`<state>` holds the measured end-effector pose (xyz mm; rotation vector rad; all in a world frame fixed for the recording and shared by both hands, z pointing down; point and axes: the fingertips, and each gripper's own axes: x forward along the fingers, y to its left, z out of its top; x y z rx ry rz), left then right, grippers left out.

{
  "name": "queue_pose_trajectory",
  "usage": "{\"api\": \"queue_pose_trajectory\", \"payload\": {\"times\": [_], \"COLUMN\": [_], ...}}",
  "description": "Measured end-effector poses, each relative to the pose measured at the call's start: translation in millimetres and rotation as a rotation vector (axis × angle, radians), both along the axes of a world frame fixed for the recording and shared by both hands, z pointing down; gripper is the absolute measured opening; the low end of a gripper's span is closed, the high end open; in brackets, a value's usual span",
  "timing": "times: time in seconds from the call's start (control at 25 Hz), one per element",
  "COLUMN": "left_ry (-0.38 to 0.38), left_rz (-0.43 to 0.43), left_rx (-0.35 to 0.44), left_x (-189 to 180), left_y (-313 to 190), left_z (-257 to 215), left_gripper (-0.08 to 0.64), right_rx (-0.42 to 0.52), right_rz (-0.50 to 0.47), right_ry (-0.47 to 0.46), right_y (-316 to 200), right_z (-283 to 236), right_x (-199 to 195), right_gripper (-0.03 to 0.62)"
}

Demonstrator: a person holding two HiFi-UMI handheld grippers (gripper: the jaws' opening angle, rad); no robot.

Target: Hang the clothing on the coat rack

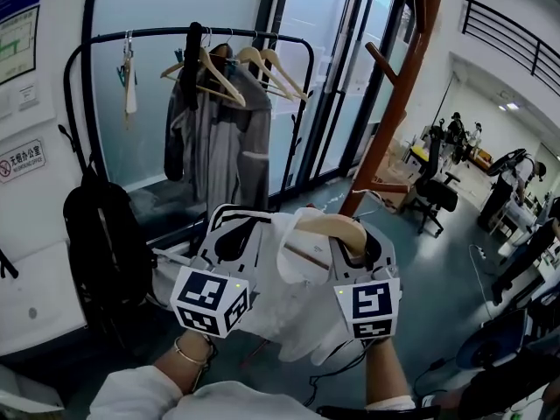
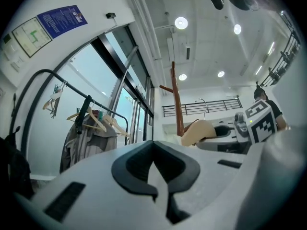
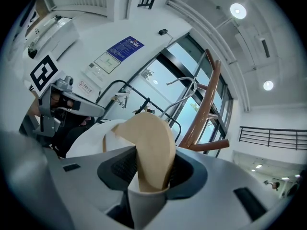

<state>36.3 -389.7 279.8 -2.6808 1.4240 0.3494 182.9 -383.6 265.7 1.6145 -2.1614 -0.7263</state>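
White shirt is sitting on a wooden hanger and hanging in mid-air in front of the person, not touching any rack. Right gripper is grasping the hanger. Its jaws are clamping one tan arm of it, which is clear in the right gripper view, with cloth draping just behind. Left gripper is showing jaws nearly together with a thin white strip pinched between the pads. I'm reading that as a fold of the shirt, and the head view is backing this up, since the cloth is starting right at that gripper's tip. So both hands are carrying the load side by side, at about the same height.

Progress, as I'm judging it: shirt is on the hanger and up off the floor, but the hanging itself is not done.

- The brown coat rack is standing well apart, ahead and to the right, with no clothes on the pegs in view.
- The black rail ahead-left is carrying a grey coat and a few spare hangers.
- A black backpack is hanging beside the rail's left post.

Remaining: bringing the shirt over to the coat rack, raising it to peg height, catching the hanger on a peg, then letting go with both jaws. Hanger's hook – I'm not making it out for certain in any view.
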Motion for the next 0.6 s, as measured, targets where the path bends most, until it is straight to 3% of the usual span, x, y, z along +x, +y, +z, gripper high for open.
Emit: {"api": "queue_pose_trajectory", "payload": {"times": [0.6], "left_ry": [0.001], "left_rz": [0.034], "left_rx": [0.038], "left_x": [23], "left_y": [-10], "left_z": [-18], "left_gripper": [0.008], "right_rx": [0.051], "right_rz": [0.034], "right_ry": [0.032], "right_y": [-7], "right_z": [-41], "right_x": [15], "right_gripper": [0.176]}}
